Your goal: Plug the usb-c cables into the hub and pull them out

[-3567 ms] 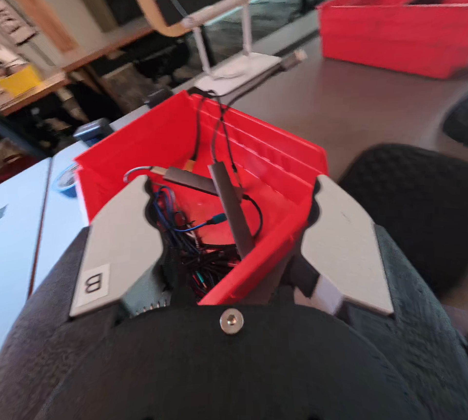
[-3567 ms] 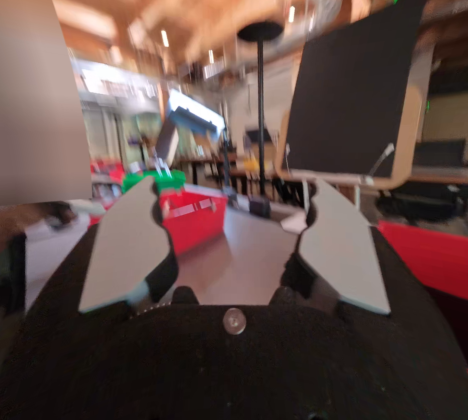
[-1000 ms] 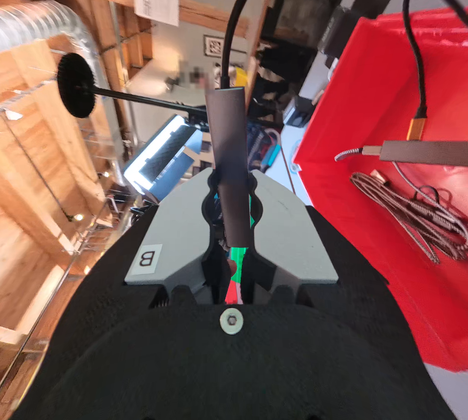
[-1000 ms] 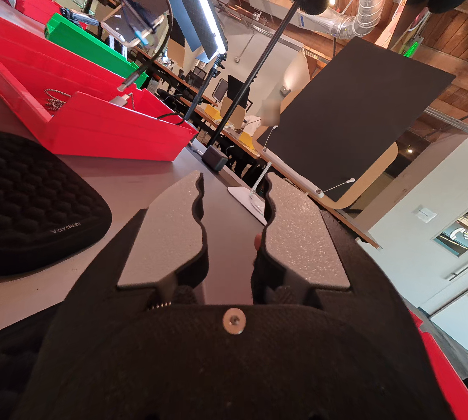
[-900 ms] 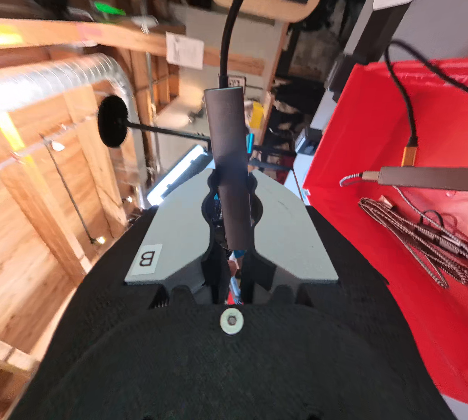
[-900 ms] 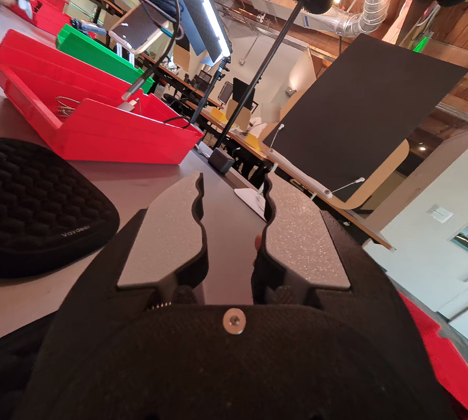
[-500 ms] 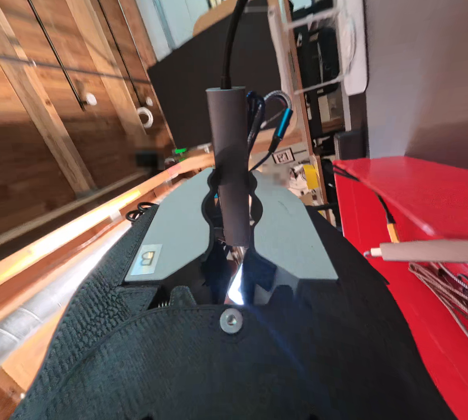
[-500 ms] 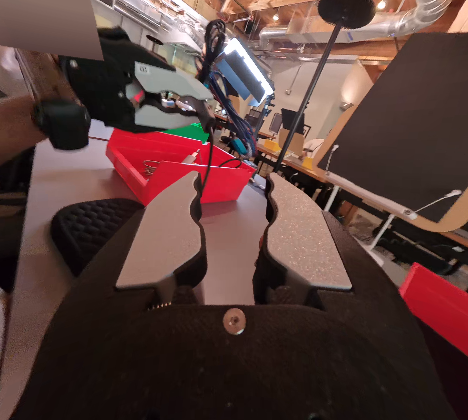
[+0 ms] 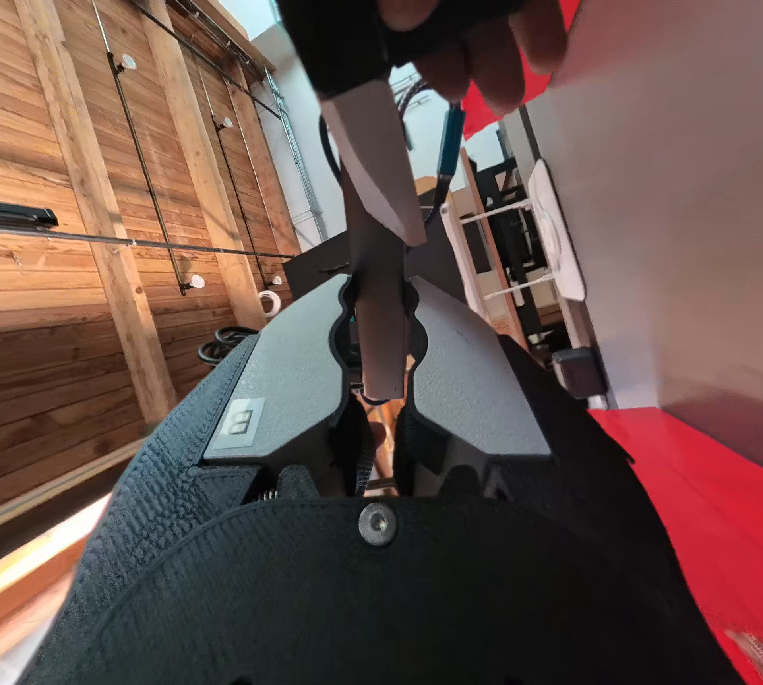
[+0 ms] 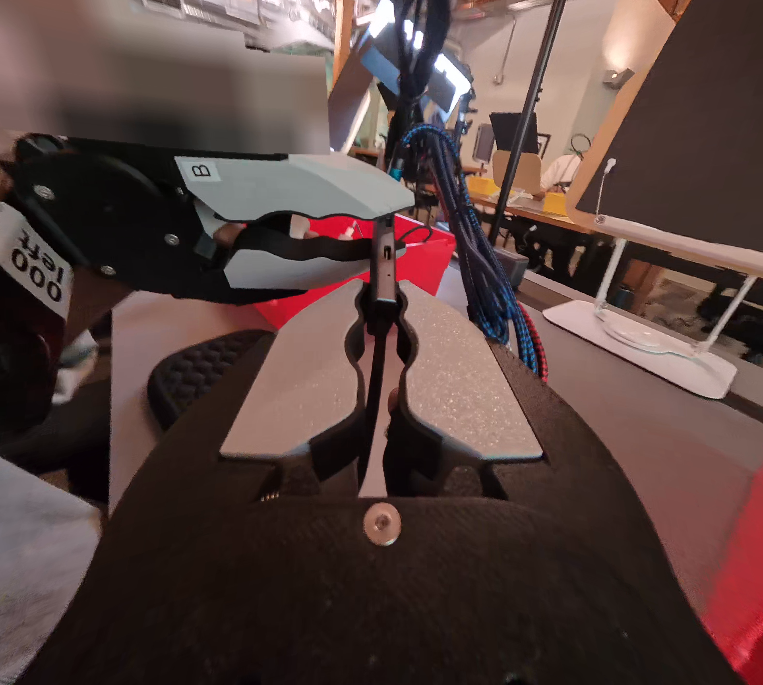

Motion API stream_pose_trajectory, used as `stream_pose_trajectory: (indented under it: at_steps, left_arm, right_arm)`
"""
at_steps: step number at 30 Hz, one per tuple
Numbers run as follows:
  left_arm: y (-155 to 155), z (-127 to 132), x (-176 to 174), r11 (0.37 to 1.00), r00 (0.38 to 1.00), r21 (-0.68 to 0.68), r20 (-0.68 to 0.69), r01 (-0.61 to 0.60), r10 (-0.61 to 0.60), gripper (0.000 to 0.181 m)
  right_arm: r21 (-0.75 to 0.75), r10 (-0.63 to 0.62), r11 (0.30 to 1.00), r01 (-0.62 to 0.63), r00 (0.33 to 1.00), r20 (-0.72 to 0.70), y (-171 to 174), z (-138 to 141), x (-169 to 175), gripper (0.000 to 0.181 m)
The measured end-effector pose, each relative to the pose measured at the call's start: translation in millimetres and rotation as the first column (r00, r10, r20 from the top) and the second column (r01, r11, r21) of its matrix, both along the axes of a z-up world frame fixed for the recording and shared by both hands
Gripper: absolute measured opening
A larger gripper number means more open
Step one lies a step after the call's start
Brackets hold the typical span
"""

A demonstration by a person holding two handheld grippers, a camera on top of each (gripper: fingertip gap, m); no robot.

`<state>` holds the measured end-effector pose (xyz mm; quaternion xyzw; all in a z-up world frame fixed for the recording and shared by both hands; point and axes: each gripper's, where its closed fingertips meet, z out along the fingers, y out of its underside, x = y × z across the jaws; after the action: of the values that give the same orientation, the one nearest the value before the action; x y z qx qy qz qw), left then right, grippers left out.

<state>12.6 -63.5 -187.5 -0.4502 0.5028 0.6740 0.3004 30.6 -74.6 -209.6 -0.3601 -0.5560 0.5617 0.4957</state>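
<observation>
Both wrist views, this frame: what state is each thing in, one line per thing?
left gripper: shut on the hub.
right gripper: shut on the hub's end where its black lead leaves.
hub: held in the air between both grippers; the side port facing the right wrist camera is empty.
blue braided cables: bundled, hanging loose beside the hub.
red bin: resting on the table behind the grippers.

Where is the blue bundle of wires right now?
In the right wrist view, the blue braided cable bundle hangs in the air just right of the hub, above the grey table and in front of the red bin.
</observation>
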Motion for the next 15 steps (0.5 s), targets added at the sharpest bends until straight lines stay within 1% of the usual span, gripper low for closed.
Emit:
stream_pose_trajectory:
  at_steps: [2,3,4,5,6,7,8,9,10,11,12,13,14,15]
  left_arm:
    - [1.2,1.1,3.5,0.999,0.989,0.015,0.141,0.051,-0.053,0.021]
    - [0.5,1.9,8.1,0.995,0.965,0.027,0.242,0.098,-0.102,0.022]
    - [-1.3,4.7,13.1,0.988,0.923,0.062,0.353,0.143,-0.155,0.027]
    - [-4.0,7.2,17.8,0.978,0.863,0.100,0.460,0.184,-0.209,0.029]
    - [-7.6,12.7,18.6,0.965,0.787,0.171,0.560,0.197,-0.259,0.030]
    - [-13.3,19.6,19.0,0.943,0.689,0.260,0.645,0.207,-0.329,0.030]
    - [-20.4,26.3,21.9,0.905,0.556,0.358,0.714,0.231,-0.425,0.030]
    - [-28.8,33.7,23.2,0.848,0.372,0.477,0.761,0.233,-0.531,0.030]
    - [-36.5,39.7,20.1,0.784,0.138,0.590,0.775,0.193,-0.617,0.029]
    - [-41.4,42.3,14.2,0.727,-0.129,0.675,0.738,0.125,-0.662,0.029]
    - [-42.3,43.8,9.9,0.678,-0.389,0.732,0.646,0.070,-0.657,0.032]
    - [-39.6,44.4,8.6,0.646,-0.609,0.762,0.535,0.047,-0.586,0.046]
    - [-33.8,42.8,5.0,0.652,-0.778,0.758,0.416,0.011,-0.470,0.059]
    - [-27.6,40.2,2.7,0.676,-0.893,0.737,0.295,-0.014,-0.341,0.068]
  right_arm:
    - [-0.070,0.036,0.997,-0.041,0.997,-0.071,2.3,6.7,4.1,0.009]
    - [-0.095,0.048,0.994,-0.059,0.993,-0.111,3.4,10.8,6.8,0.009]
    - [-0.114,0.053,0.991,-0.070,0.988,-0.142,4.8,14.3,9.4,0.009]
    - [-0.127,0.054,0.989,-0.075,0.986,-0.157,6.4,16.2,10.9,0.009]
    - [-0.140,0.050,0.987,-0.075,0.984,-0.172,8.9,18.0,12.4,0.009]
    - [-0.158,0.039,0.985,-0.070,0.981,-0.191,12.5,20.0,13.9,0.009]
    - [-0.184,0.028,0.980,-0.068,0.977,-0.211,16.5,22.0,15.5,0.009]
    - [-0.216,0.027,0.973,-0.078,0.972,-0.231,19.6,24.2,17.5,0.009]
    - [-0.246,0.042,0.963,-0.106,0.967,-0.253,20.6,26.5,19.8,0.009]
    - [-0.270,0.068,0.952,-0.145,0.959,-0.277,19.9,28.8,22.6,0.009]
    - [-0.289,0.089,0.940,-0.180,0.949,-0.301,18.8,31.4,25.4,0.009]
    - [-0.301,0.102,0.931,-0.205,0.940,-0.325,17.4,33.8,27.7,0.009]
    - [-0.303,0.110,0.927,-0.221,0.933,-0.342,15.6,35.6,29.4,0.009]
    - [-0.291,0.114,0.930,-0.226,0.928,-0.355,13.3,36.6,30.5,0.009]
